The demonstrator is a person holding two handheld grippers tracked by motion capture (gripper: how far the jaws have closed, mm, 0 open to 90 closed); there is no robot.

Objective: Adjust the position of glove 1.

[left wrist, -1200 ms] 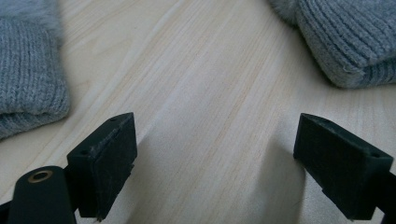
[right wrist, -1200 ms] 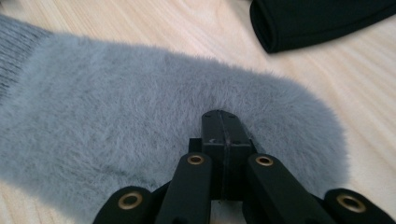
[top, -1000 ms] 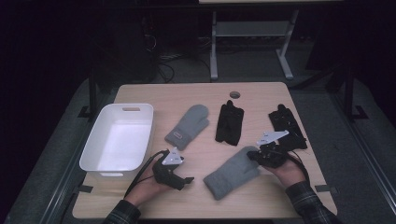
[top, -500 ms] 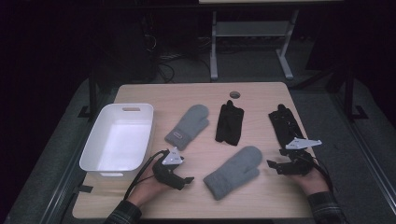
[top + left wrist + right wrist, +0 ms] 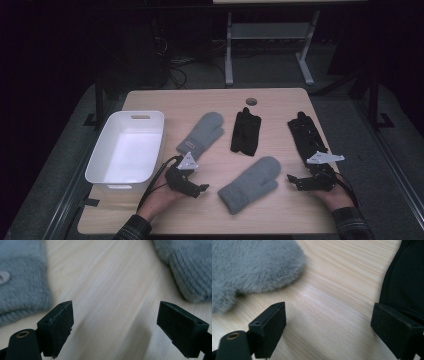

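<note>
Two grey mittens lie on the wooden table: one [image 5: 201,133] near the middle left, another [image 5: 251,182] at the front centre. Two black gloves lie farther right, one [image 5: 246,130] in the middle and one [image 5: 306,136] by the right edge. My left gripper [image 5: 200,189] rests low on the table between the two mittens, open and empty; its own view shows a mitten cuff [image 5: 22,280] on the left and the other mitten [image 5: 187,265] at the upper right. My right gripper [image 5: 294,181] stands open and empty, just right of the front mitten [image 5: 249,267], with the black glove [image 5: 407,282] beside its right jaw.
A white plastic bin [image 5: 127,150] stands at the table's left side, empty inside. A round cable hole [image 5: 251,101] sits near the table's far edge. Metal frame legs [image 5: 229,55] and cables stand on the dark floor behind the table.
My right gripper has let go of the front mitten and drawn back to the right, and now stands open by the black glove. The left gripper has stayed put.
</note>
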